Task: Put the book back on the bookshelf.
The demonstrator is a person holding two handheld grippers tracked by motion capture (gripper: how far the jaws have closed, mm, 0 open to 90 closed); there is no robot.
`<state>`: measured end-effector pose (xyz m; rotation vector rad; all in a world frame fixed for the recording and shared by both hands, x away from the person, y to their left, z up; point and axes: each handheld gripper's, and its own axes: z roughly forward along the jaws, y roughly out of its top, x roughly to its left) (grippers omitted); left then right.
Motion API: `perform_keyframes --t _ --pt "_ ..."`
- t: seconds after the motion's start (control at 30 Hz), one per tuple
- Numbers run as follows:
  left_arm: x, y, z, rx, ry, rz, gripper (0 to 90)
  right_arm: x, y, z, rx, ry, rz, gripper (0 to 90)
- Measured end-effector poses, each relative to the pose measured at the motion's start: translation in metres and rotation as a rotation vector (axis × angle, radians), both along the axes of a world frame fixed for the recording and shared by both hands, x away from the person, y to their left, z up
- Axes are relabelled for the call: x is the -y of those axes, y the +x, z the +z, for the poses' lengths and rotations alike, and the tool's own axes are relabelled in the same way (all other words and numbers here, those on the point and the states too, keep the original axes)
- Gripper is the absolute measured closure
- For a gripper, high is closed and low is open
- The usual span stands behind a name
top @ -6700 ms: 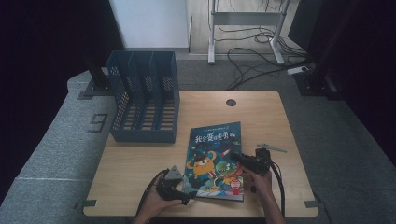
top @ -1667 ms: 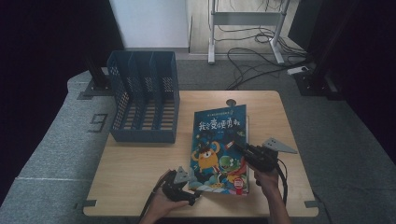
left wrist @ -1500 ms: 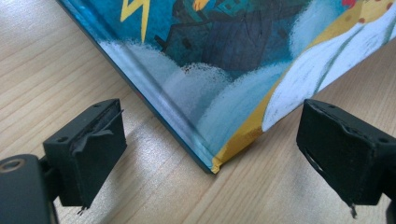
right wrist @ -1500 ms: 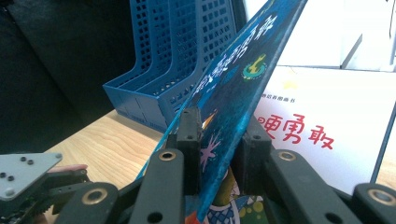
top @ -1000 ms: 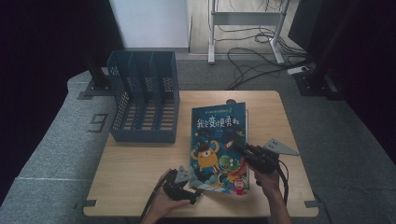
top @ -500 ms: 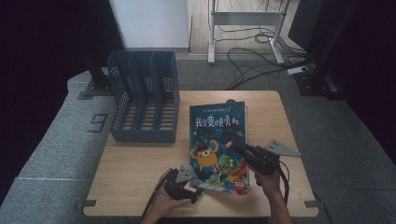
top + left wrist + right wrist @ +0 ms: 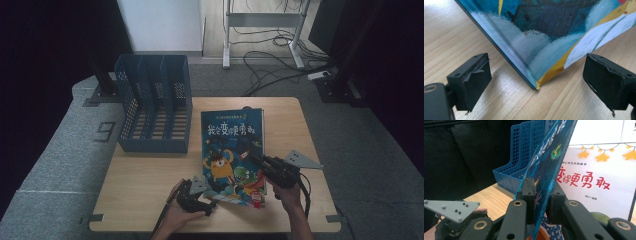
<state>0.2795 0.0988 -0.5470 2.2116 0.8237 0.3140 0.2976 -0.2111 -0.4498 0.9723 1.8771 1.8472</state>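
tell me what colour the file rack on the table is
Blue, with perforated grid walls. The file rack shows best in the high view.

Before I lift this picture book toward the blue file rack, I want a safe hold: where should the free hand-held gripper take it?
Grip the book by its raised near corner, coming from the person's side. That corner hangs off the table between the left hand-held gripper's open jaws. The right hand-held gripper pinches only the front cover, so take the whole thickness.

Dim room, bright tabletop glare, close views softly blurred.
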Motion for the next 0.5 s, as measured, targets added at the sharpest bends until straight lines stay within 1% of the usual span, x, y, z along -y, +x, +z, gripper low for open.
perform_keyframes --t 0.23,0.5 --pt "0.0005 0.0026 0.0000 0.002 0.004 0.009 8.0 0.0007 -0.0007 0.0004 0.003 -0.004 -0.004 78.3" --pt "0.0017 0.0055 0.0000 0.004 0.011 0.021 8.2 0.0001 -0.0023 0.0021 0.015 -0.003 0.014 79.3"
